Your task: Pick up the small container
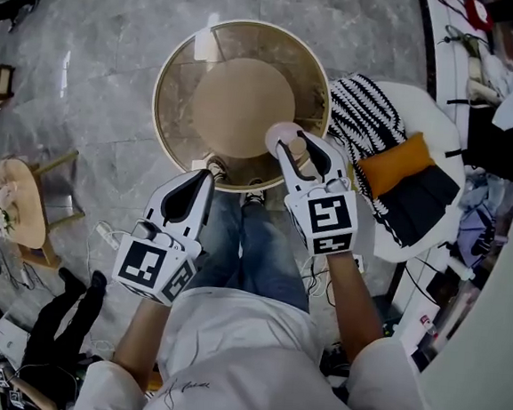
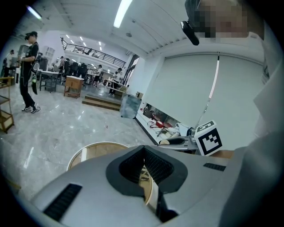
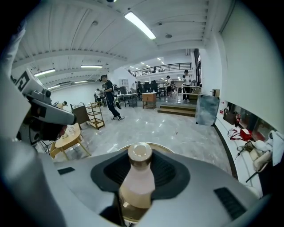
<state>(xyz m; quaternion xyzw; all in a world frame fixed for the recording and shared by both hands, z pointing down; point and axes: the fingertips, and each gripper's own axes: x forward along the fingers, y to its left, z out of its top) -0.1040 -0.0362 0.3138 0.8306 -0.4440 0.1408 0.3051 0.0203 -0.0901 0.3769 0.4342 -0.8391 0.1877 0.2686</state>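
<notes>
The small container (image 1: 290, 144) is a pale pink bottle with a tan cap. It sits upright between the jaws of my right gripper (image 1: 299, 148), which is shut on it above the near right rim of the round glass table (image 1: 174, 69). In the right gripper view the container (image 3: 136, 179) stands between the dark pads, cap up, with the table rim (image 3: 165, 149) behind it. My left gripper (image 1: 203, 182) hangs to the left over the table's near edge. Its jaws (image 2: 143, 150) are together with nothing in them, and the table (image 2: 95, 151) shows beyond.
A white armchair (image 1: 433, 126) with a striped knit throw (image 1: 360, 118) and an orange cushion (image 1: 394, 163) stands right of the table. A small wooden side table (image 1: 17, 202) stands at the left. The person's legs in jeans (image 1: 251, 244) are below the grippers. Cables lie on the marble floor.
</notes>
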